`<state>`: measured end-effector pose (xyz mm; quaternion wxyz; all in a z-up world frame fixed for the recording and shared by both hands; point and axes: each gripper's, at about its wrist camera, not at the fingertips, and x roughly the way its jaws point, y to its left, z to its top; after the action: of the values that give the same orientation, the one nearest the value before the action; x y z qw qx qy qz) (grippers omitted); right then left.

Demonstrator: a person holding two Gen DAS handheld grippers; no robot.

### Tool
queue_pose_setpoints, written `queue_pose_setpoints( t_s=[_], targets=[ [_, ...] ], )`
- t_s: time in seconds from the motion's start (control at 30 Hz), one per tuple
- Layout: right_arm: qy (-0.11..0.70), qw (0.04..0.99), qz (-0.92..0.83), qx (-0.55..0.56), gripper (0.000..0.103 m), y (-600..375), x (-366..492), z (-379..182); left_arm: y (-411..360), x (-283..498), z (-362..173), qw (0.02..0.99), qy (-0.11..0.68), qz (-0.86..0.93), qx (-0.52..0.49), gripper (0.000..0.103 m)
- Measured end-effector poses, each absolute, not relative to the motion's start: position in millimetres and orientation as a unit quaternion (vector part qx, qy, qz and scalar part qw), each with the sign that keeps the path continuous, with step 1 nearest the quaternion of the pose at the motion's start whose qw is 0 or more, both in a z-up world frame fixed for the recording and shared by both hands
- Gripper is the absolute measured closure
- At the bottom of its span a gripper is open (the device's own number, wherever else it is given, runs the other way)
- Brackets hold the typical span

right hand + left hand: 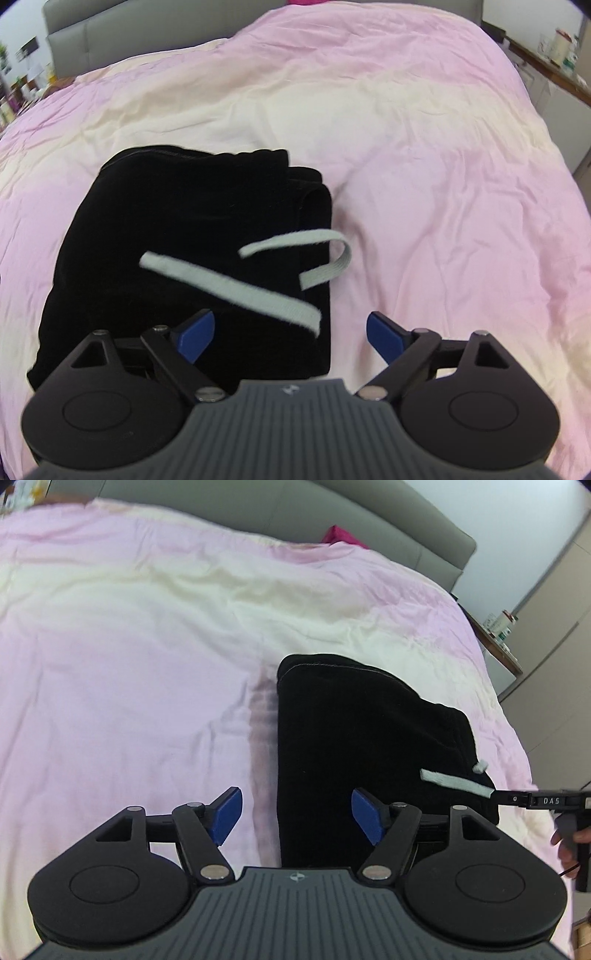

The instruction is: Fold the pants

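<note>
A wide bed [129, 646] carries everything here, covered by a wrinkled sheet [424, 166] that runs from pale pink at the edges to cream across the middle. A grey padded headboard [295, 513] stands at its far end. Lying directly on the sheet, towards the near side, are black pants [177, 240] folded into a compact, roughly rectangular stack with several layers showing along one edge. Two pale grey drawstring ends [229, 284] rest on top of the black cloth, one straight, the other curling over the stack's edge towards the sheet. At the head of the bed a small piece of magenta fabric [341, 535] shows against the headboard.
</note>
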<state>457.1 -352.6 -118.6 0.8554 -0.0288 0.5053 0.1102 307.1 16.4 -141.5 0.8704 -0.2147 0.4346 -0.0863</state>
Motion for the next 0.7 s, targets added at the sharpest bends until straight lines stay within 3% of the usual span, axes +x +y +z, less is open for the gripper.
queue_pose_setpoints(
  t_s=[0.37,0.47,0.57,0.63,0.7],
  targets=[
    [0.570,0.803,0.148,0.090,0.006,-374.3,534.8,-179.8,26.7,362.3,-202.1,0.812,0.484,-0.110,-0.306,0.021],
    [0.584,0.783,0.172,0.129,0.005,-381.1,546.3,-196.9,24.3,370.6,-217.1,0.799,0.490,-0.130,-0.324,0.014],
    [0.589,0.774,0.191,0.132,0.005,-381.3,555.4,-209.3,21.9,376.3,-225.2,0.793,0.490,-0.143,-0.333,0.013],
    [0.592,0.769,0.197,0.138,0.005,-382.0,560.6,-216.4,20.9,379.6,-228.2,0.787,0.492,-0.149,-0.343,0.017],
    [0.592,0.766,0.198,0.151,0.005,-384.0,561.6,-221.8,18.9,382.9,-231.8,0.772,0.495,-0.162,-0.364,0.037]
  ],
)
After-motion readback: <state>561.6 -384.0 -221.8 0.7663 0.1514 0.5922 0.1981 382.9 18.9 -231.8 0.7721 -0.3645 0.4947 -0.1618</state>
